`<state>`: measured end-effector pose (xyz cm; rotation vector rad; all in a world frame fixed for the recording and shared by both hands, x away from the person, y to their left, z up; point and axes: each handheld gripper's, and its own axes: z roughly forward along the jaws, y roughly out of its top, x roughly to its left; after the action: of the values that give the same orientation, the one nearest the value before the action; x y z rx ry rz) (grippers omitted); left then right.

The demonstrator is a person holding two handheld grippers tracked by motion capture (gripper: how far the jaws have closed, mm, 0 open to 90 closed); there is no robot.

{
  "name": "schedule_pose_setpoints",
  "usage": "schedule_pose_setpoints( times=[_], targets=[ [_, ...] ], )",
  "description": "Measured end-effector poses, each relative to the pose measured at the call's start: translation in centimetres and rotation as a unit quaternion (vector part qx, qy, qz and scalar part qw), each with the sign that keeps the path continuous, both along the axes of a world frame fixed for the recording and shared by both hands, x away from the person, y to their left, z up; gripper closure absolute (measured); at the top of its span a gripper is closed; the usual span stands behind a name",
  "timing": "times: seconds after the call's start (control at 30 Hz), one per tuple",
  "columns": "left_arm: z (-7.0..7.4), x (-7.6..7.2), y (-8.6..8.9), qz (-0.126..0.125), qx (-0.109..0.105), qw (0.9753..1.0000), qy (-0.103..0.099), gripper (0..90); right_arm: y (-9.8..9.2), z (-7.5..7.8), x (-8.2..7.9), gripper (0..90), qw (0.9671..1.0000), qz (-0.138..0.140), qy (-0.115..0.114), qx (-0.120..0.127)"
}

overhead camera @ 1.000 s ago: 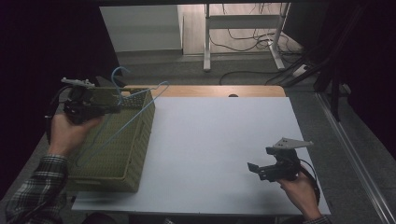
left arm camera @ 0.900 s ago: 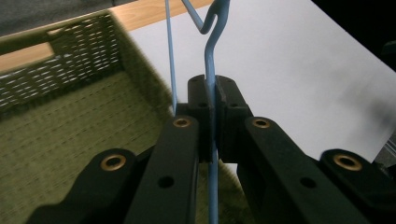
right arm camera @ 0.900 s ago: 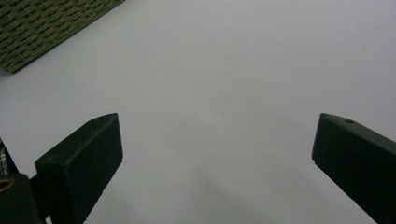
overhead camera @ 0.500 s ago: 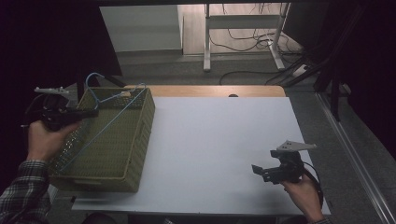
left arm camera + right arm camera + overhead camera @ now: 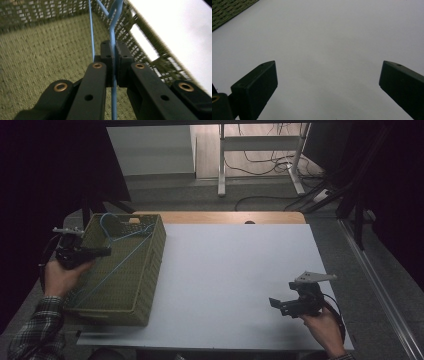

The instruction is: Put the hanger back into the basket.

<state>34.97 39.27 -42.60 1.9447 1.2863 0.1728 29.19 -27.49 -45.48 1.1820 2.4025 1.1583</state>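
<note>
left gripper (image 5: 113,58) clamps blue hanger (image 5: 112,37) | inside green basket (image 5: 150,265)

Dim overall; brightest on white table (image 5: 235,280) and far floor. Motion-blurred basket weave (image 5: 37,65) in left gripper view; black margins in high view.

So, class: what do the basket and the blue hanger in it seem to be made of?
Basket: olive woven weave, matte, likely plastic or fibre; open lattice walls. Hanger: thin bent wire, apparently metal under a smooth blue coating, pinched in the left claw.
</note>
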Motion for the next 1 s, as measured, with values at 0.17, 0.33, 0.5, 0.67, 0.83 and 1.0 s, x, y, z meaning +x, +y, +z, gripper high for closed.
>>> schedule_pose_setpoints(
  times=[0.17,0.33,0.5,0.67,0.83,1.0],
  targets=[
    [-1.9,0.5,0.4,0.011,0.011,0.9993,0.034,86.7,0.1,0.0,-0.1,1.6,1.0,0.004,-0.008,-0.001],
    [-3.1,0.9,0.9,0.042,0.037,0.9967,0.059,86.0,0.2,0.1,-0.3,1.6,0.9997,0.012,-0.019,-0.003],
    [-2.5,0.3,1.0,0.093,0.084,0.9916,0.034,63.6,0.3,0.1,-0.5,1.6,0.9995,0.015,-0.026,-0.008],
    [-0.6,-1.2,0.0,0.087,0.074,0.9934,-0.012,37.8,0.3,0.3,-0.8,1.5,0.9992,0.015,-0.033,-0.013],
    [0.8,-3.9,-3.5,0.007,0.03,0.9973,-0.067,24.8,0.3,0.5,-1.4,0.3,0.999,0.013,-0.04,-0.015],
    [1.1,-5.8,-5.5,-0.023,-0.002,0.9959,-0.087,16.8,-0.3,0.7,-1.8,0.2,0.9992,0.007,-0.039,-0.001]
  ],
)
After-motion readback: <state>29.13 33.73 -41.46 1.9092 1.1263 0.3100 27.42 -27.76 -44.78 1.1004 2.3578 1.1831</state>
